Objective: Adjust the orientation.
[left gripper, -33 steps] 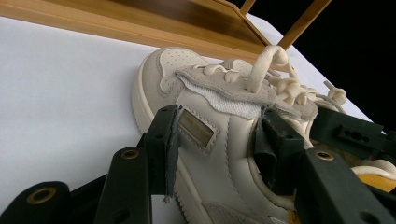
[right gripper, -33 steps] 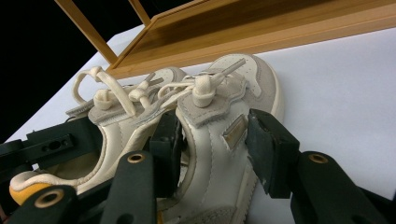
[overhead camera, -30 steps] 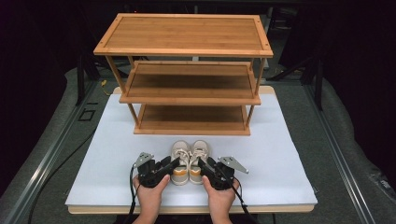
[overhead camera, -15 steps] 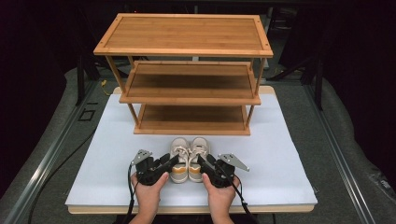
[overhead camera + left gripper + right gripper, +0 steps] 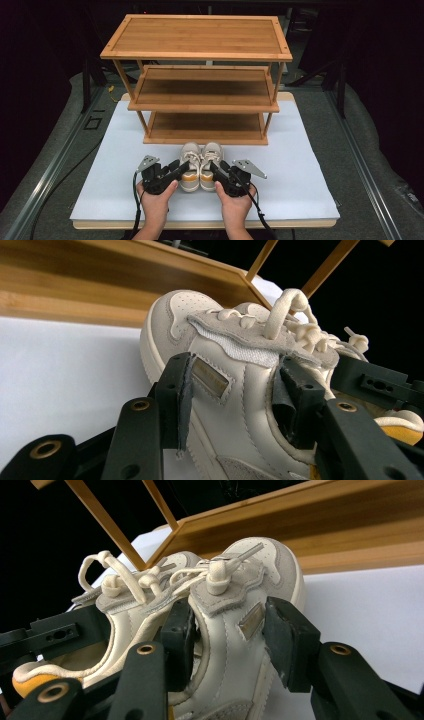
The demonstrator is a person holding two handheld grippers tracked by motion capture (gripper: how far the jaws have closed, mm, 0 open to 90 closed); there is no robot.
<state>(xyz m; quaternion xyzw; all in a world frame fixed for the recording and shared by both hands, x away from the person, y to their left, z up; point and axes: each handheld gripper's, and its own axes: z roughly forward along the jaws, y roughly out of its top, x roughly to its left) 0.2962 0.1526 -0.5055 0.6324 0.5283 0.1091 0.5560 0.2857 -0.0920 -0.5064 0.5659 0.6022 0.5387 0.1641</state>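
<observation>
The left gripper point(image 5: 176, 171) has its jaws clamped on the side wall of the left shoe point(image 5: 189, 160), one jaw outside, one inside. The right gripper point(image 5: 218, 171) pinches the right shoe point(image 5: 210, 159) the same way, so both can lift together. Ahead of the jaws, the rack point(image 5: 200, 107) has bare shelves with room

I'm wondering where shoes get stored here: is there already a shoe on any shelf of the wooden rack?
No, all three shelves of the wooden rack are bare, and the pair of shoes sits in front of it.
</observation>
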